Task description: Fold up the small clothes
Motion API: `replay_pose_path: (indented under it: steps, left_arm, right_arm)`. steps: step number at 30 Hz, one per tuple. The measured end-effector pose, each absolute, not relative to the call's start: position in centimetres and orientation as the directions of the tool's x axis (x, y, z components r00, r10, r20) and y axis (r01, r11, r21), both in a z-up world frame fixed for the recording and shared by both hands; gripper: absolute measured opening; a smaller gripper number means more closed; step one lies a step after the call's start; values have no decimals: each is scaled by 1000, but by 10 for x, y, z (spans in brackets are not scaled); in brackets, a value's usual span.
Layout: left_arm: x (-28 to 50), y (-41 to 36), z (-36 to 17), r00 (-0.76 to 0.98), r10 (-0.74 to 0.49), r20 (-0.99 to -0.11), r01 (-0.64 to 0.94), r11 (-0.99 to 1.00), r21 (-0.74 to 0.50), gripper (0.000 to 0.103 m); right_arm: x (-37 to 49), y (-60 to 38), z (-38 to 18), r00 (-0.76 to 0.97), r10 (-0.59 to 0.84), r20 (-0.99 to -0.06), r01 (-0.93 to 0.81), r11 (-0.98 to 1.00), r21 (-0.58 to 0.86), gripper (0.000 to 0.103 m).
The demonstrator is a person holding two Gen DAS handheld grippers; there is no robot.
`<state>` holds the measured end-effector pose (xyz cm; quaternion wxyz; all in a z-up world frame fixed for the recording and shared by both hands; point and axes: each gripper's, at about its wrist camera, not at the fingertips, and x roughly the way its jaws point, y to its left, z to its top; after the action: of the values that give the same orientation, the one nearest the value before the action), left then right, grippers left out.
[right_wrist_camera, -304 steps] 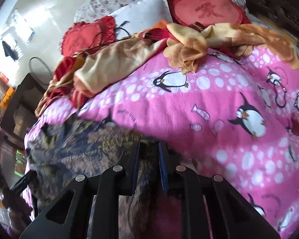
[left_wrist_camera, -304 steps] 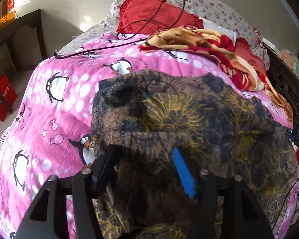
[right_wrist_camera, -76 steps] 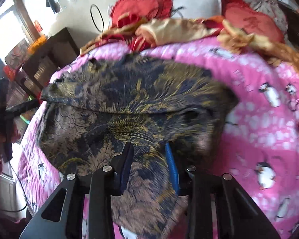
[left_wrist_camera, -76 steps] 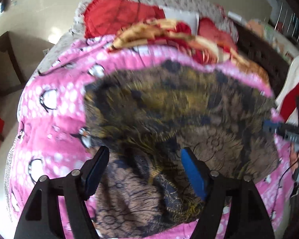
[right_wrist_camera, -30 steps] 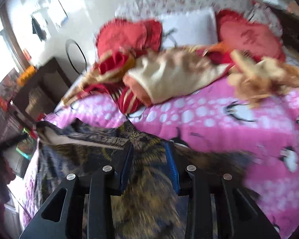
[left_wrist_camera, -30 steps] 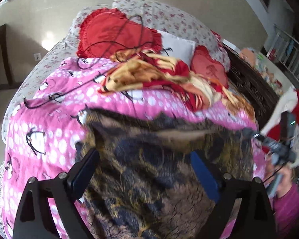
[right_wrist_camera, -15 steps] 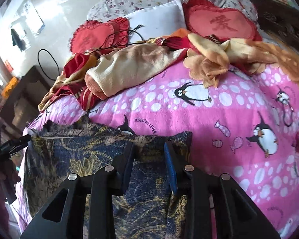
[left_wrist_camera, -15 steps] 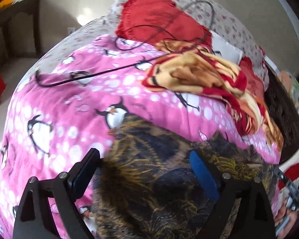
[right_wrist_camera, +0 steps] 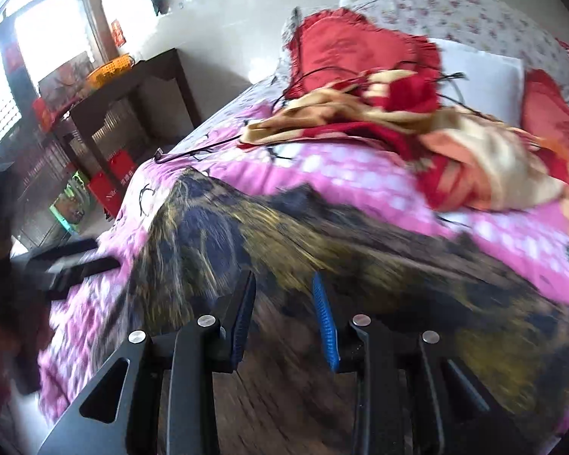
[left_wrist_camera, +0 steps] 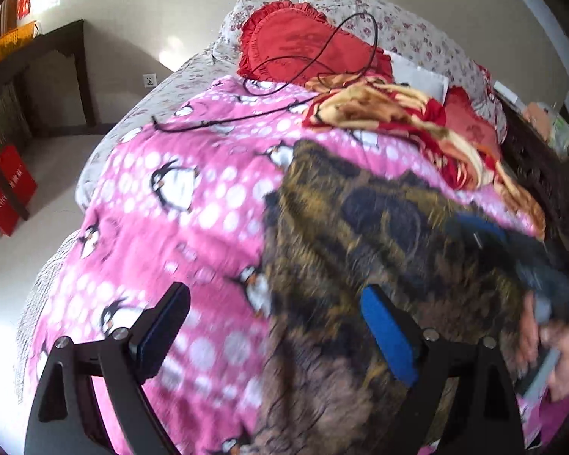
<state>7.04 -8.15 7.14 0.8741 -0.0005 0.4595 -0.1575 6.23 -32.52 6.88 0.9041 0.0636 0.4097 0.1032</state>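
A dark navy, gold and brown patterned garment [left_wrist_camera: 379, 242] lies spread on the pink penguin blanket [left_wrist_camera: 193, 189]; it also shows in the right wrist view [right_wrist_camera: 322, 250]. My left gripper [left_wrist_camera: 275, 303] is open and empty, hovering over the garment's left edge. My right gripper [right_wrist_camera: 282, 284] is open with a narrower gap, just above the garment's middle, with no cloth between its fingers. It shows blurred at the right of the left wrist view [left_wrist_camera: 512, 250]. The left gripper shows blurred at the left of the right wrist view [right_wrist_camera: 68, 261].
A crumpled red and yellow blanket [left_wrist_camera: 406, 113] and red cushions [left_wrist_camera: 307, 45] lie at the bed's head, with a black cable [left_wrist_camera: 246, 113] across the pink blanket. A dark table [right_wrist_camera: 132, 87] and red boxes [left_wrist_camera: 7, 185] stand left of the bed.
The garment was lifted, then laid back flat on the blanket. Both grippers have let go and shifted left; the right one has swung towards the garment's middle. Both views are motion-blurred.
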Motion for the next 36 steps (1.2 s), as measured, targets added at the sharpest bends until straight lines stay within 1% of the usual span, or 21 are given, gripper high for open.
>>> replay_pose_path:
  steps: [2,4,6,9,11,15,18,22,24,28,32,36]
  left_arm:
    - [64,-79,68,533,-254,-807,277,954,-118,94]
    - [60,-78,66,538,-251,-805,285,953,-107,94]
    - [57,-78,64,540,-252,-803,290,951,-104,94]
    - [55,-75,59,529,-256,-809,289,951,-112,94]
    - [55,-73,57,528,-258,-809,287,951,-116,94]
    - [54,-66,51,518,-273,-810,270,951,-148,94]
    - [52,-62,47,509,-277,-815,259,952,-162,94]
    - [50,-58,43,500,-273,-822,253,954,-163,94]
    - [50,-56,41,494,-276,-824,250,953,-169,94]
    - [47,-53,36,476,-282,-833,244,952,-182,94]
    - [40,-46,35,472,-309,-826,234,947,-221,94]
    - [31,-41,33,466,-335,-819,221,940,-259,94]
  right_arm:
    - [80,-320,61,642,215,-736,-106,975,194,30]
    - [103,-317,48,611,190,-768,-67,980,189,30]
    - [112,-318,43,615,179,-768,-49,981,190,30]
    - [116,-315,48,606,156,-780,-48,986,160,30]
    - [108,-314,60,621,154,-769,-43,986,163,30]
    - [90,-300,78,637,208,-743,-108,977,181,30]
    - [90,-282,76,611,227,-759,-153,974,168,30]
    - [112,-269,51,570,180,-802,-134,983,125,30]
    - [122,-272,43,564,190,-804,-108,982,156,31]
    - [133,-275,50,536,198,-821,-87,980,179,32]
    - [120,-271,68,573,204,-793,-103,979,177,32]
    - [103,-268,69,570,251,-782,-111,967,230,33]
